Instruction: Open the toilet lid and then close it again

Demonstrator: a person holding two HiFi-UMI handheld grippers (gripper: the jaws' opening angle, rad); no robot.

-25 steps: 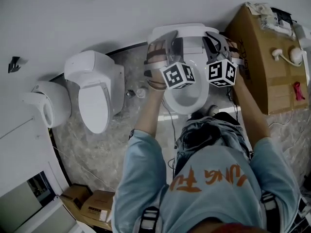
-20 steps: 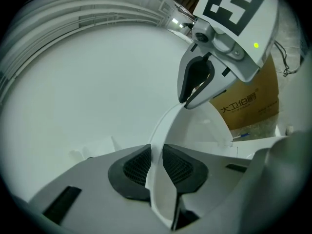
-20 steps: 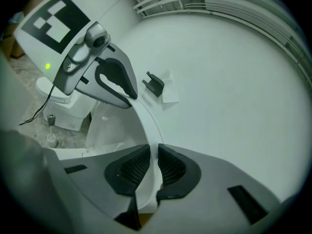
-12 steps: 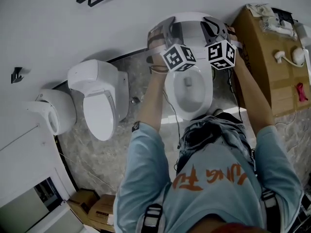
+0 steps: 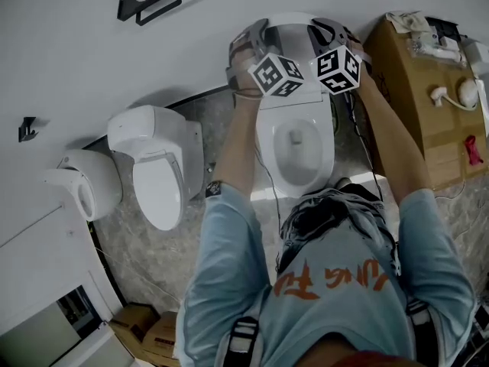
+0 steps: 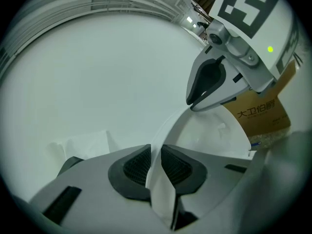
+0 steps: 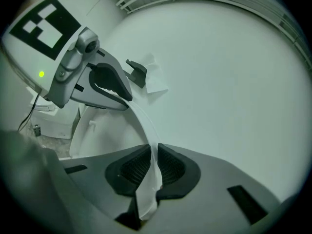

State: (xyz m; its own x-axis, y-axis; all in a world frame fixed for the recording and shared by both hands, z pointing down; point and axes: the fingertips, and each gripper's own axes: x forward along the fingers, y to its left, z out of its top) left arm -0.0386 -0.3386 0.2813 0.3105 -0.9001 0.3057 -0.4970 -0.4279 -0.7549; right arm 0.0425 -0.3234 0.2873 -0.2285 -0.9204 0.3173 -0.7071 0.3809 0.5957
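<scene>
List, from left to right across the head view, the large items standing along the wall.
White rounded fixture → closed toilet → toilet with its lid raised → cardboard box

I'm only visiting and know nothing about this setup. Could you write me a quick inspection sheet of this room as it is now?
Surface: grey stone-patterned floor.
Job's things: toilet lid raised toward the wall; bowl below it open.
Clutter: cardboard box at the right with small white parts on top; small boxes at lower left.
Tongs: left tongs clamped on the lid's rim, jaws having just closed further; right tongs clamped on the rim too.
Cables: thin cable on the floor beside the toilet.
Surroundings: second toilet, lid shut, and another white fixture to the left; black bracket on the wall.
</scene>
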